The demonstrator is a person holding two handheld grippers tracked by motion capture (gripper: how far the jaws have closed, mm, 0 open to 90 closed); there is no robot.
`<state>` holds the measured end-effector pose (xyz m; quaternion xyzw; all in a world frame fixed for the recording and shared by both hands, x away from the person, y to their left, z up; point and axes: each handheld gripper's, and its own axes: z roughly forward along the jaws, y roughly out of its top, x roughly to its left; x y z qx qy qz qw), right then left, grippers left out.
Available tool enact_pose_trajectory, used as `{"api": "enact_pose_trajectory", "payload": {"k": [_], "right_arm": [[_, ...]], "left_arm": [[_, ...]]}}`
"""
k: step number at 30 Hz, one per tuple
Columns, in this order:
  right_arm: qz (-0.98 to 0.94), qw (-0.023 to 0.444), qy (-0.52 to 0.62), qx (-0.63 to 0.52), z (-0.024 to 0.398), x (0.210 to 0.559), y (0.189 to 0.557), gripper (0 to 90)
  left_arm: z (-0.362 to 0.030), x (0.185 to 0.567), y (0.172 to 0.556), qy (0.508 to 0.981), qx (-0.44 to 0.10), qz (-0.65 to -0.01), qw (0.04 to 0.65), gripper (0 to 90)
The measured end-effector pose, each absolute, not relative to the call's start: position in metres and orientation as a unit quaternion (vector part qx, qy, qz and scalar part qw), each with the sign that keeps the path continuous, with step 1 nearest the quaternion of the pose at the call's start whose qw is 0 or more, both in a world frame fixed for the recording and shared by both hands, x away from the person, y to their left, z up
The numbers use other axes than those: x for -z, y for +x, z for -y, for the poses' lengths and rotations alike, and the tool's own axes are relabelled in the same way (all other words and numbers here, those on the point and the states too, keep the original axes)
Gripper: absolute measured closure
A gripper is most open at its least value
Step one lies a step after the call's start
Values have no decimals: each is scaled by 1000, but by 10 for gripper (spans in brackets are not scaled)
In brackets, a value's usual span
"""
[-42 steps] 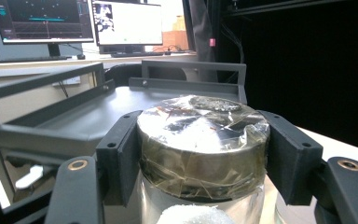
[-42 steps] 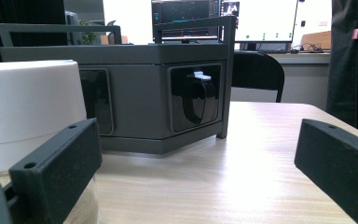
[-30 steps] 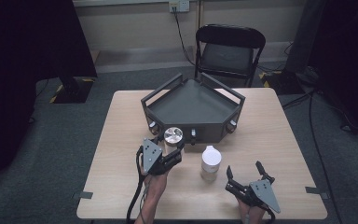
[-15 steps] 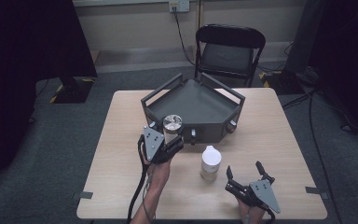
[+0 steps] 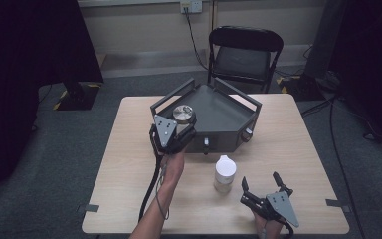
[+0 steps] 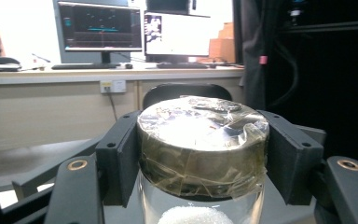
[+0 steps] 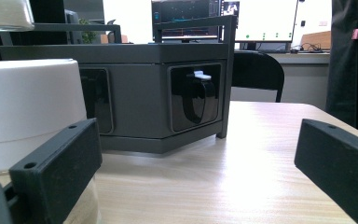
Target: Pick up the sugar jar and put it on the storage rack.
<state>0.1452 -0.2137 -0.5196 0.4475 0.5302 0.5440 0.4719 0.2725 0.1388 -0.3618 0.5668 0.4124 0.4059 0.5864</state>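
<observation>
My left gripper (image 5: 183, 125) is shut on a glass jar with a silvery taped lid (image 5: 183, 113), held in the air over the front left rim of the dark angular tray (image 5: 229, 107). In the left gripper view both pads clamp the jar's lid (image 6: 203, 140), and white material shows in the glass below. A second jar with a white lid (image 5: 225, 169) stands on the table in front of the tray. My right gripper (image 5: 260, 180) rests open near the table's front right, just right of that jar (image 7: 28, 107), with nothing between its jaws (image 7: 196, 177).
The tray's front wall (image 7: 135, 102) has dark windows and small knobs. A black folding chair (image 5: 243, 55) stands behind the wooden table (image 5: 124, 149). Dark curtains hang at both sides, and cables run along the floor at right.
My left gripper has carried the silvery-lidded jar up and away from the person, from the table in front of the tray to over its front left rim. The right gripper has stayed put.
</observation>
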Motion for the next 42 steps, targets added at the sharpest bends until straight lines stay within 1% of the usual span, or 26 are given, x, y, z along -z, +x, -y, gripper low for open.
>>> {"api": "enact_pose_trajectory", "payload": {"k": [3, 4, 9, 11, 14, 18, 31, 35, 42], "right_arm": [[-531, 471, 448, -544, 214, 519, 145, 0], [-531, 471, 448, -544, 214, 519, 145, 0], [-531, 472, 448, -544, 214, 520, 145, 0], [-531, 471, 448, -544, 214, 519, 145, 0], [-530, 473, 450, -542, 212, 519, 145, 1], [-530, 473, 449, -542, 213, 519, 145, 0], [-531, 472, 448, -543, 213, 519, 145, 0], [-531, 472, 449, -542, 213, 519, 145, 0], [-531, 473, 448, -542, 213, 519, 145, 0]], "left_arm": [[-137, 360, 282, 563, -400, -424, 586, 351], [-137, 363, 284, 552, -397, -431, 593, 351], [-134, 362, 297, 548, -402, -439, 588, 351], [-135, 360, 306, 552, -394, -443, 587, 351], [-131, 363, 314, 550, -402, -441, 584, 351], [-127, 362, 325, 565, -403, -444, 567, 351], [-121, 368, 334, 582, -398, -451, 547, 351], [-123, 372, 333, 575, -398, -453, 554, 351], [-117, 374, 332, 581, -413, -444, 542, 350]]}}
